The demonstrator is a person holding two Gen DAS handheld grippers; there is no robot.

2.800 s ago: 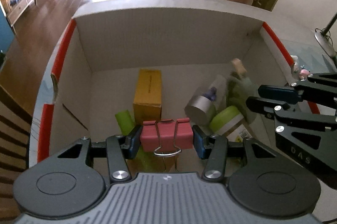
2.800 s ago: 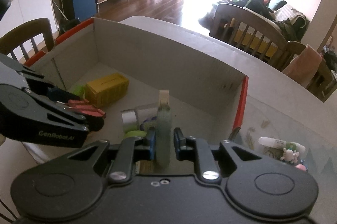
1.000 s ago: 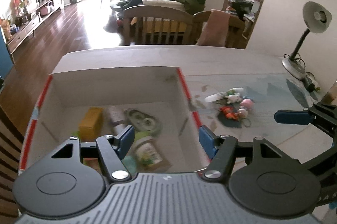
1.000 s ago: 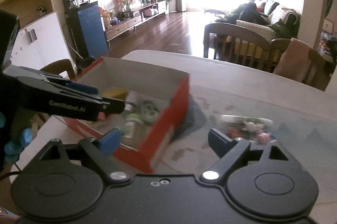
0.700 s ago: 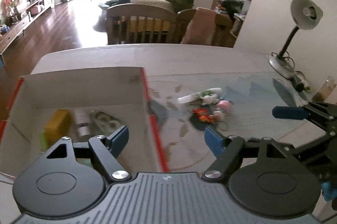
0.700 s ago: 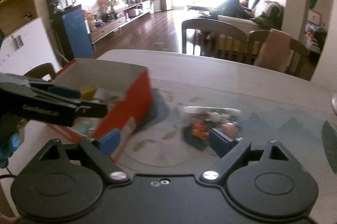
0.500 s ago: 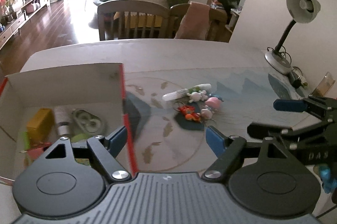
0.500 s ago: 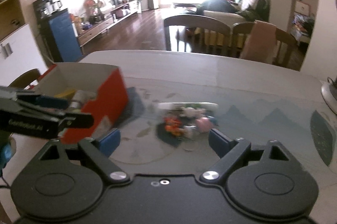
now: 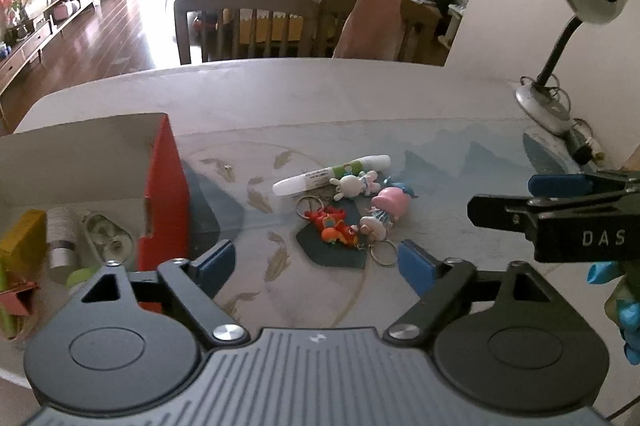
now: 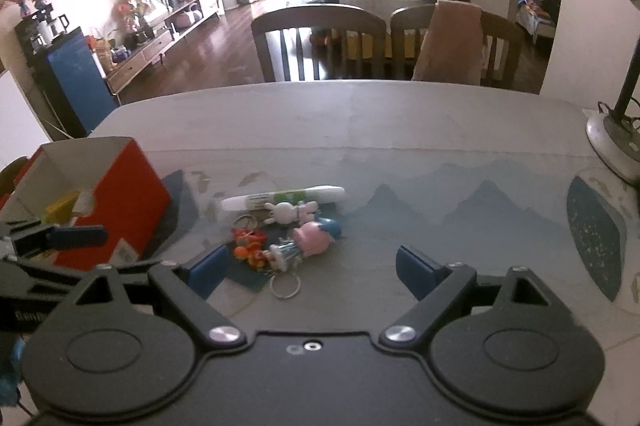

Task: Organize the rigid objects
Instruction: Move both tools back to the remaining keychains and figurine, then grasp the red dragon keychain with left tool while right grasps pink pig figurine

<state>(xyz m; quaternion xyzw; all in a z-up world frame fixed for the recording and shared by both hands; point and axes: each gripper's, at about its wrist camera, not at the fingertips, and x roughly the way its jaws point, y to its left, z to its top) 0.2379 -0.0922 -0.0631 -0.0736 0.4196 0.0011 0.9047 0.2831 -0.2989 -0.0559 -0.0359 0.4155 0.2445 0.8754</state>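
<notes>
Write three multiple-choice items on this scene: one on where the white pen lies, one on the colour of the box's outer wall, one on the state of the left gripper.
1. Where does the white pen lie?
A. inside the box
B. on the table, at the far edge of the keychain pile
C. between the right gripper's fingers

2. What colour is the outer wall of the box?
A. red
B. blue
C. green

3. How is the left gripper?
A. shut on a binder clip
B. shut on nothing
C. open with nothing between its fingers

Answers: 1 B, the pen rests on the table behind the keychain pile. 2 A, the box's side wall facing the toys is red. 3 C, its blue pads stand wide apart with only the table showing between them.
</notes>
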